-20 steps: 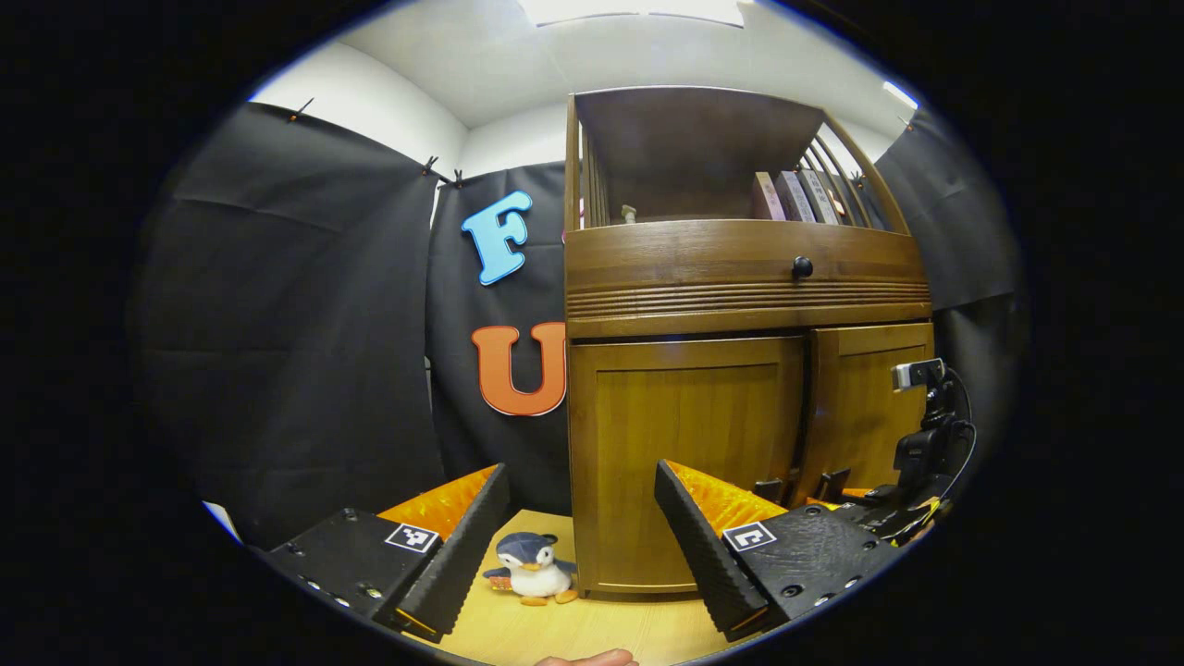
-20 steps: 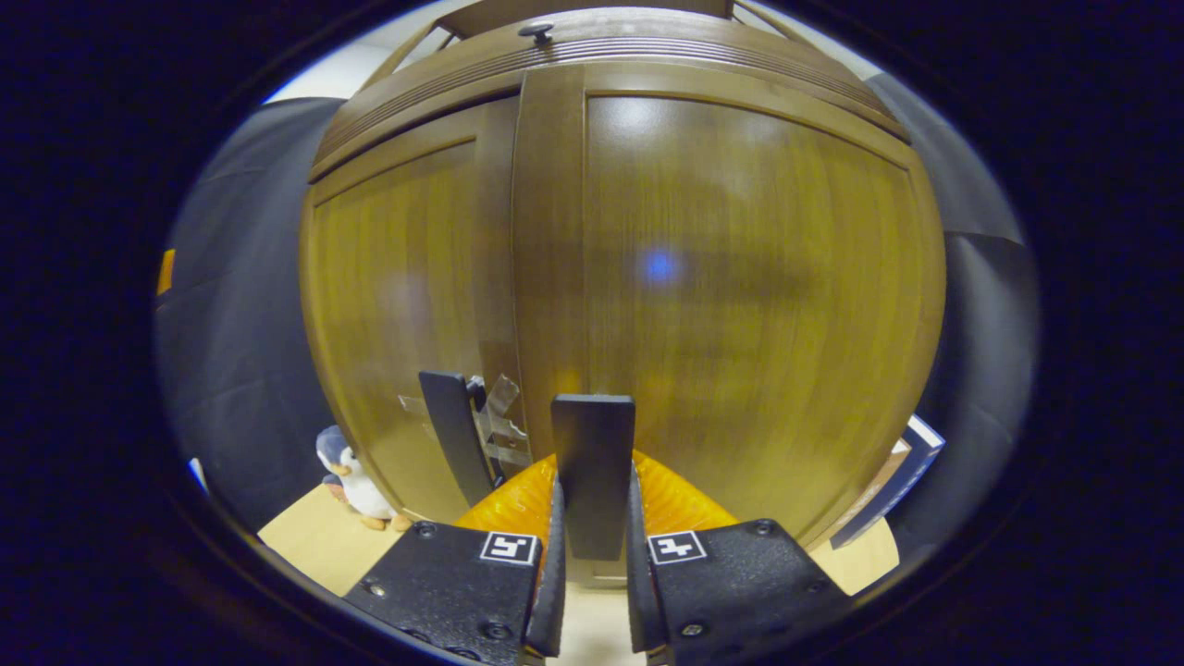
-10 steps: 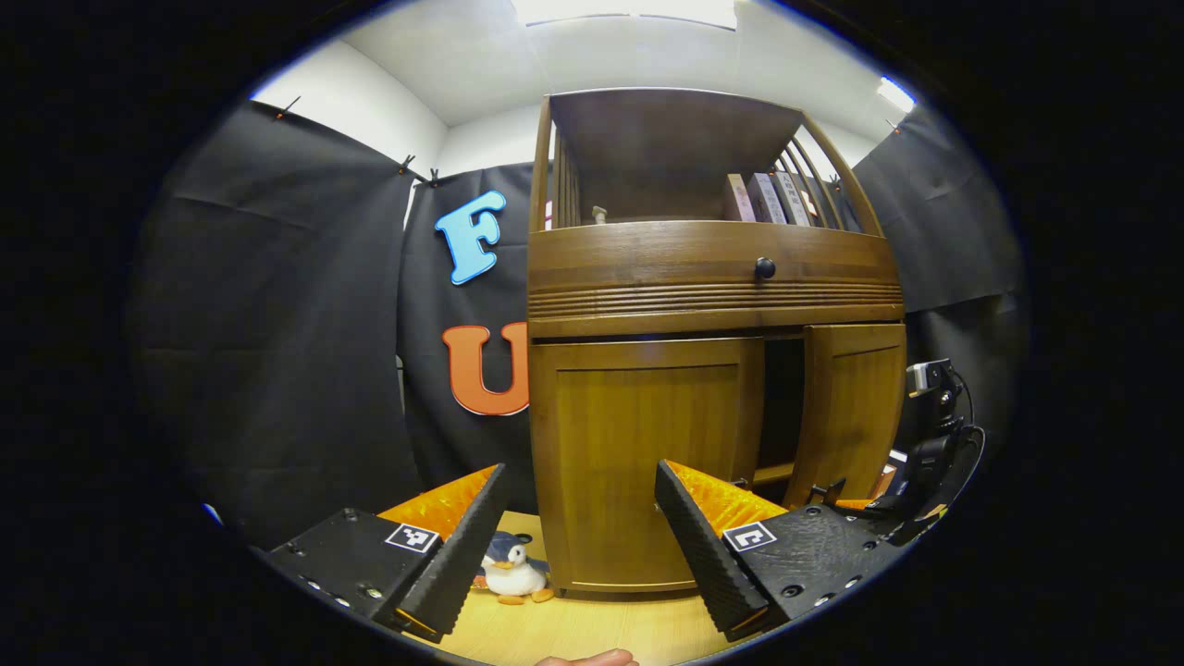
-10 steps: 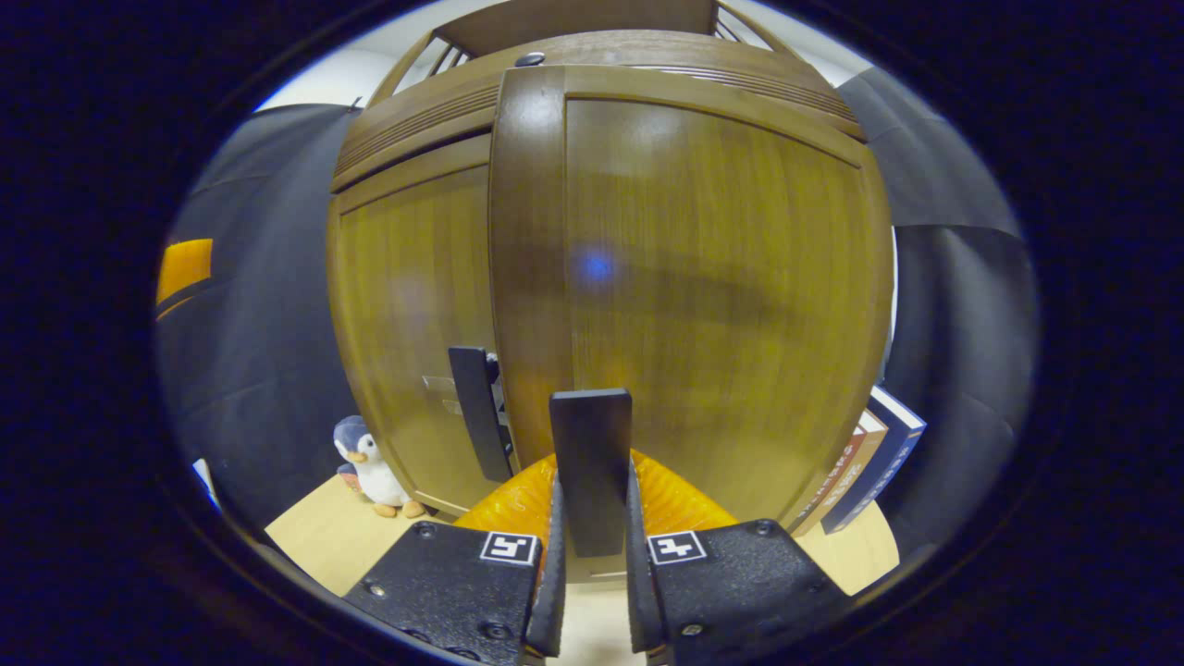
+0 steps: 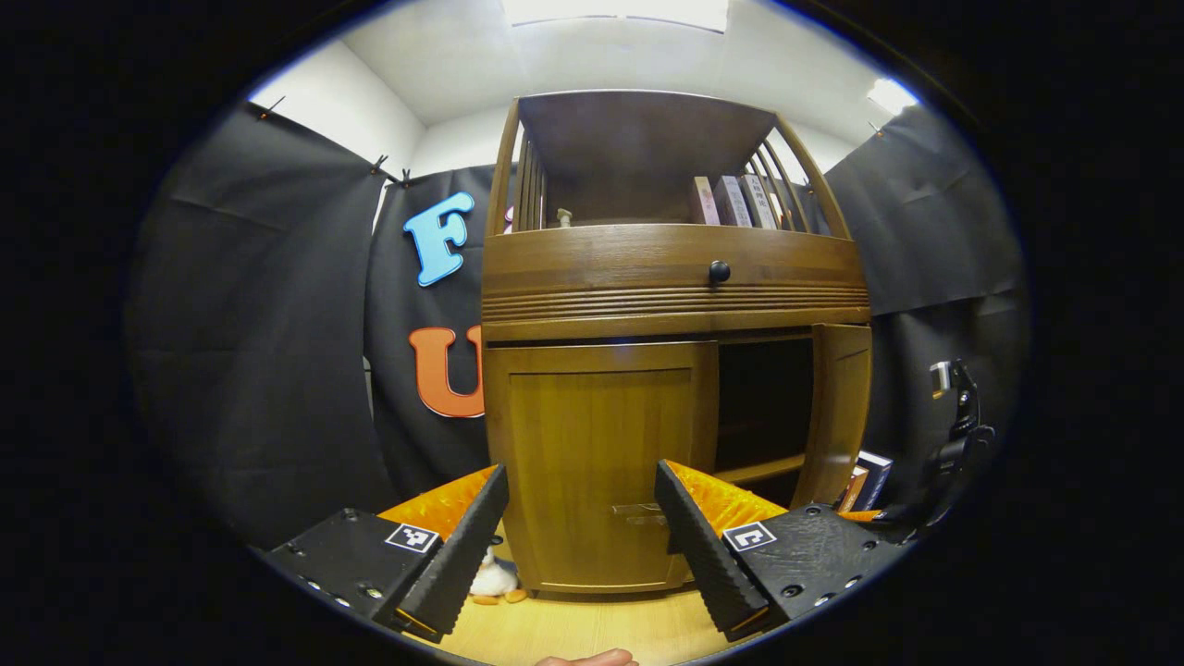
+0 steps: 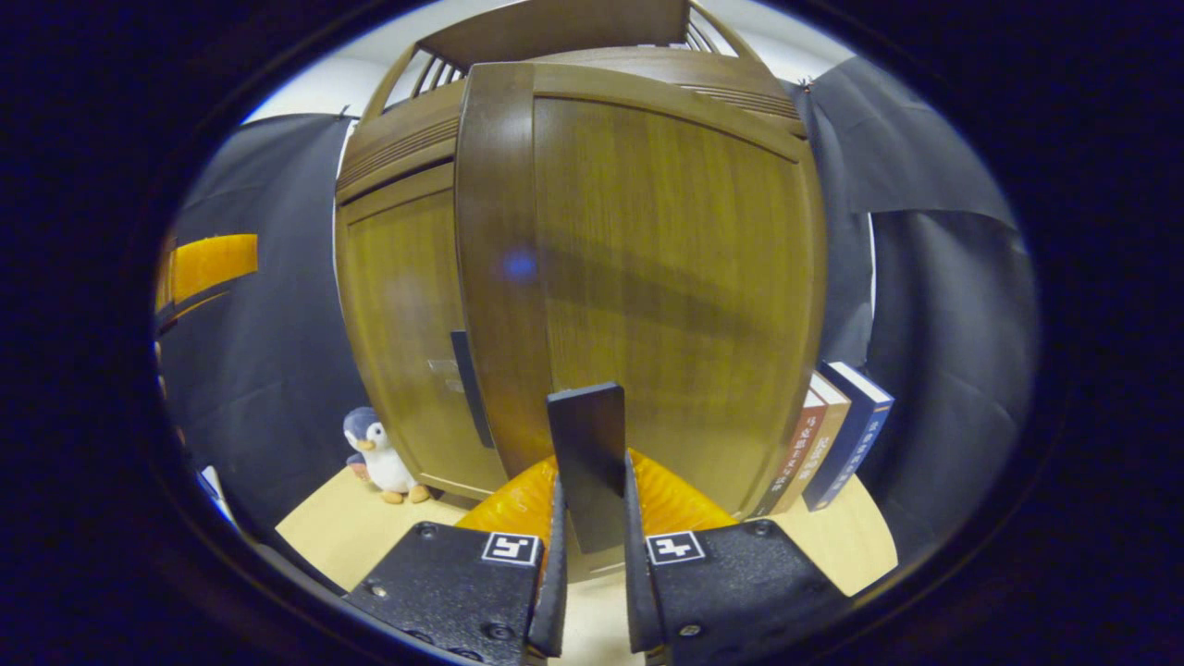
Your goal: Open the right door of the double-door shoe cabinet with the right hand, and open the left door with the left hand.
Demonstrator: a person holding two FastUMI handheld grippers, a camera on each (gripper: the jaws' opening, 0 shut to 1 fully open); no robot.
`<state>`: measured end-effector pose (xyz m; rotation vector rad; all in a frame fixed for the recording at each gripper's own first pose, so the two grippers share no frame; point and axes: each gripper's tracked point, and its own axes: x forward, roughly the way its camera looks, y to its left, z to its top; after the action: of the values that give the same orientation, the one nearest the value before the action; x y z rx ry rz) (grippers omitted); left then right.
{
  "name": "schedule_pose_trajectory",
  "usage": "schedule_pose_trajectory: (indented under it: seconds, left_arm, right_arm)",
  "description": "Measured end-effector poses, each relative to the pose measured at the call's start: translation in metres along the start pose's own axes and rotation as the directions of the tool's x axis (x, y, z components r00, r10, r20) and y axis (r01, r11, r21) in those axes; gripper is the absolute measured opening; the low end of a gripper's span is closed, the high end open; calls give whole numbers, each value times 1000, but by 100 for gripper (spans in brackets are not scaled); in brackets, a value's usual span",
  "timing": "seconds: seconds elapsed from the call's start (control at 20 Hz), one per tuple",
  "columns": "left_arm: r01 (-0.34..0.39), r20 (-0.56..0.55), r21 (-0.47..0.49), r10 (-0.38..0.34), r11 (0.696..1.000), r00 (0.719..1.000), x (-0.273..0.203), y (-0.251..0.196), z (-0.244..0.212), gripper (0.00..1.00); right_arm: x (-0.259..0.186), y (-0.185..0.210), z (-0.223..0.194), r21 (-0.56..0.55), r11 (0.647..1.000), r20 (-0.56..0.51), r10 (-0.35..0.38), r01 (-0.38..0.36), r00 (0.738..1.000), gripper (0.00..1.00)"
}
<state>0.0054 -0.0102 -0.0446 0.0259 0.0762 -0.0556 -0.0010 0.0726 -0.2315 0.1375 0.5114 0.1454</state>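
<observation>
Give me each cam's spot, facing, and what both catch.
Left gripper view: rides the open left gripper, low, facing the cabinet front; closed left door, swung-out right door; a fingertip at the bottom edge.
Right gripper view: rides the right gripper, close against the right door, fingers clamped on its handle.
Shared: both doors, penguin toy, books.

A recording booth staged as a home: black cloth walls (image 5: pixel 259 351), wooden shoe cabinet (image 5: pixel 666 277), books (image 6: pixel 837 435), plush penguin (image 6: pixel 375 453).
</observation>
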Motion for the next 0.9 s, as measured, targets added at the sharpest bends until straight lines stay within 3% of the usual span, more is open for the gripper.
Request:
schedule_pose_trajectory:
  seconds: [0.2, 0.25, 0.3, 0.45, 0.5, 0.6, 0.85, 0.9]
  left_arm:
    - [30, 1, -1, -30, 1000, 1000, 2, -11, 2, 96]
    - [41, 1, -1, -41, 999, 999, 3, -16, 3, 100]
    - [51, -3, -1, -51, 999, 999, 3, -20, 2, 95]
    - [80, -5, -3, -80, 997, 997, 6, -31, 2, 100]
    - [88, -6, -4, -88, 996, 996, 7, -34, 3, 95]
    - [109, -18, -12, -109, 994, 994, 10, -44, -1, 100]
    - [181, -59, -40, -183, 983, 981, 16, -76, -13, 96]
    - [191, -70, -42, -193, 981, 979, 17, -80, -17, 100]
  right_arm:
    - [-16, -12, -4, 11, 1000, 1, -17, 17, 1000, 27]
    - [-21, -15, -5, 11, 1000, 0, -25, 25, 1000, 27]
    - [-26, -19, -7, 13, 999, 1, -35, 35, 999, 27]
    - [-41, -33, -11, 17, 997, 3, -71, 71, 997, 26]
    - [-46, -37, -12, 19, 996, 4, -83, 83, 997, 25]
    - [-55, -47, -14, 26, 994, 6, -105, 104, 994, 24]
    - [-74, -73, -18, 36, 986, 10, -162, 161, 987, 22]
    - [-78, -79, -19, 46, 983, 11, -178, 178, 984, 20]
